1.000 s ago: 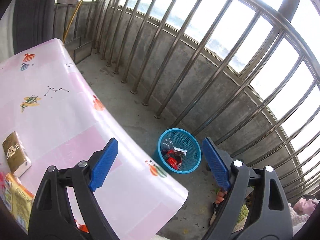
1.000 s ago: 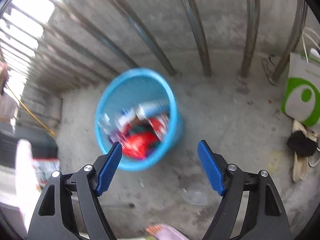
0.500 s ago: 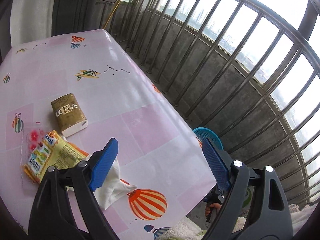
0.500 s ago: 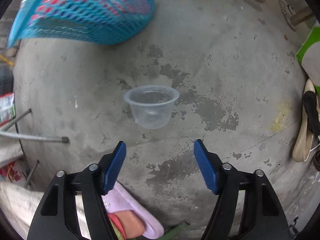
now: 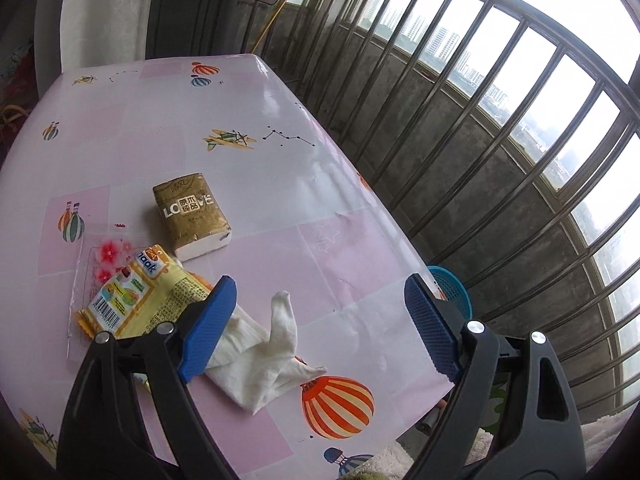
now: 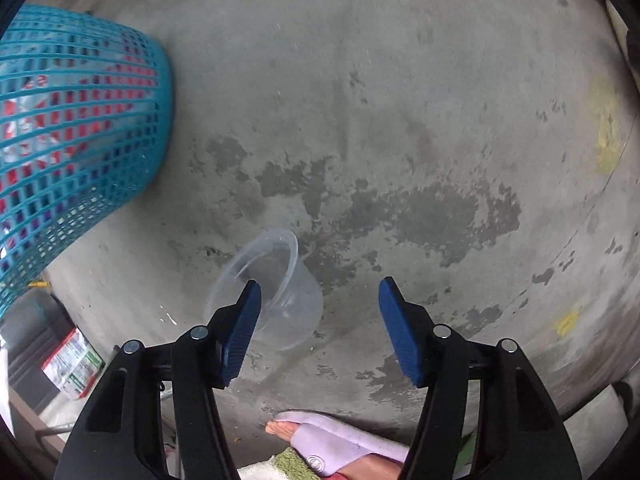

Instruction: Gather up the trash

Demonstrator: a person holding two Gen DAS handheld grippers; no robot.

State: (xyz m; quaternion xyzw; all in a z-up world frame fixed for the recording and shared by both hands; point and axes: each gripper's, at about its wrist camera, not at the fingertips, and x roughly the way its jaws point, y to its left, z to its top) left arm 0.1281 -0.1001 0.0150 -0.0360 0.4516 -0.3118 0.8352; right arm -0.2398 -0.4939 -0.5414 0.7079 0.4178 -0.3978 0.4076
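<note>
My left gripper (image 5: 320, 284) hangs open over the pink table (image 5: 240, 100), just above a crumpled white tissue (image 5: 264, 360). A yellow snack wrapper (image 5: 148, 296), a clear wrapper with red flowers (image 5: 104, 256) and a gold tissue pack (image 5: 190, 210) lie to the left. My right gripper (image 6: 320, 284) is low over the concrete floor and its jaws are closing. A clear plastic cup (image 6: 288, 300) lies tilted at its left finger, partly between the jaws; the right pad is clear of it. The blue mesh trash basket (image 6: 72, 120) stands to the upper left, with red wrappers inside.
A metal railing (image 5: 480, 140) runs along the balcony past the table's right edge, where the basket's rim (image 5: 452, 288) shows. A person's foot in a lilac slipper (image 6: 332, 440) is right below my right gripper. A red and green carton (image 6: 72, 364) lies at lower left.
My left gripper swung from the basket over to the table, then held still. My right gripper dropped from above the basket to the floor, its jaws narrowed, and the cup now tilts against its left finger.
</note>
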